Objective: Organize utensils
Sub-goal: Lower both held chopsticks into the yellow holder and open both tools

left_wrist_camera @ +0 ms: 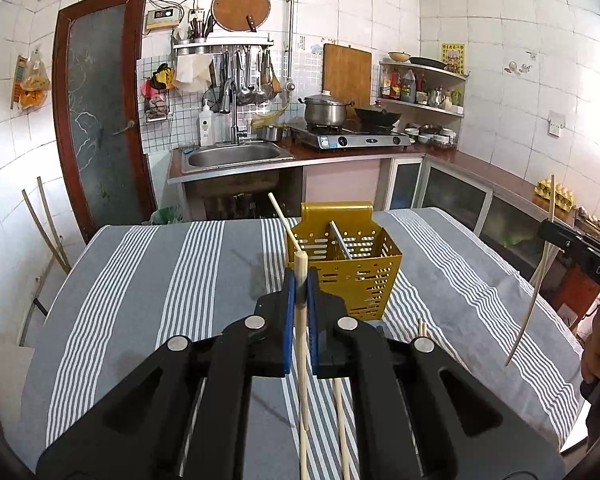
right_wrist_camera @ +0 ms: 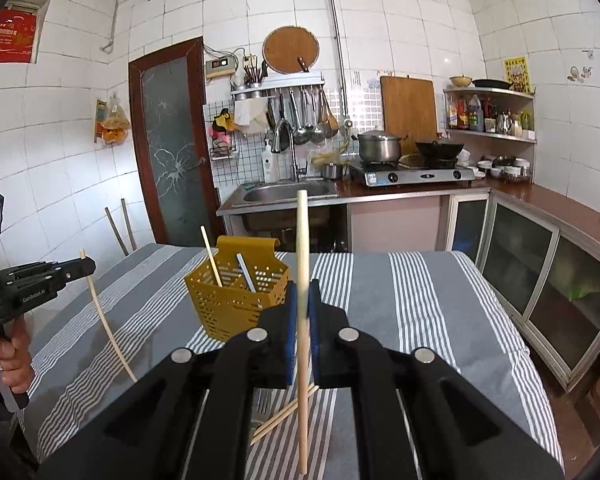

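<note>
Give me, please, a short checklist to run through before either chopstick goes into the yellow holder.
1. Left gripper shut on its chopstick: ok.
2. Right gripper shut on its chopstick: ok.
3. Yellow holder upright on the striped cloth: ok.
4. Room left in holder, one chopstick already inside: ok.
5. Either held chopstick over the holder: not ok.
6. Loose chopsticks remaining on cloth: not ok.

Holder on the table ahead, a chopstick in each of my grippers

The utensil holder (left_wrist_camera: 350, 264) stands on the table (left_wrist_camera: 148, 280) before me, one chopstick (left_wrist_camera: 284, 222) leaning in its left compartment. My left gripper (left_wrist_camera: 300, 280) pinches a chopstick (left_wrist_camera: 301, 344) just in front of the holder; my right gripper (right_wrist_camera: 302, 292), further right, clamps another chopstick (right_wrist_camera: 302, 264) upright. Loose chopsticks (right_wrist_camera: 284, 414) lie on the table beneath. The sink (left_wrist_camera: 236, 156) sits behind.
</note>
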Demonstrator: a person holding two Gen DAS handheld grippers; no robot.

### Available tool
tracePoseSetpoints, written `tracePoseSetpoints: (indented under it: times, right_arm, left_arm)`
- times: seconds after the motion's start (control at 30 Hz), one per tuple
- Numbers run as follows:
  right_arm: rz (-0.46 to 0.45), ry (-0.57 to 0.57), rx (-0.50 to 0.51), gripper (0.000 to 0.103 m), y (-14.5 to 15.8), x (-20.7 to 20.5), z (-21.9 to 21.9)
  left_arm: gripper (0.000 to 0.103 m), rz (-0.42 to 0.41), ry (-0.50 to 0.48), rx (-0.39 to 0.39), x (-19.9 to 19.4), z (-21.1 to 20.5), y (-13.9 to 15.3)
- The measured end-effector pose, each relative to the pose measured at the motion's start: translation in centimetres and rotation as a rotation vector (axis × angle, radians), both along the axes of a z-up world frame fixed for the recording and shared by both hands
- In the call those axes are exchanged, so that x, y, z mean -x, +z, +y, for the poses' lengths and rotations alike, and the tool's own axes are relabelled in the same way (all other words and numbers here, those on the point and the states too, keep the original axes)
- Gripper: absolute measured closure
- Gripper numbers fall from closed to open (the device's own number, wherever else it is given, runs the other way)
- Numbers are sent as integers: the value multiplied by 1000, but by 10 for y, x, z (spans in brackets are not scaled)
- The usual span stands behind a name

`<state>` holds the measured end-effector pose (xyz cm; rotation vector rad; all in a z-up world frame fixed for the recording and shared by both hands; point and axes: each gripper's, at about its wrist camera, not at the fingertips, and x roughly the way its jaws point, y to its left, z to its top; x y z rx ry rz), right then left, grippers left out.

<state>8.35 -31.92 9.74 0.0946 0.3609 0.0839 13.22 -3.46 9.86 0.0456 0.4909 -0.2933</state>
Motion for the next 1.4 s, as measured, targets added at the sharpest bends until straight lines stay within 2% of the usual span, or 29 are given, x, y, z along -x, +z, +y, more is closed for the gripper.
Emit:
tracePoseSetpoints:
  times: [0.67,1.0,1.4]
  right_arm:
    - [-57,10,23,97,32,-2,1]
    - [-77,25,43,97,51,-22,7]
    - [-104,40,52,97,68,-51,15]
  left_arm:
    - [98,-61,-8,1,-1,-5,33]
    - [99,-102,-26,-12,-19,-14,57]
    - [98,-118,-39,-4,-51,-27,72]
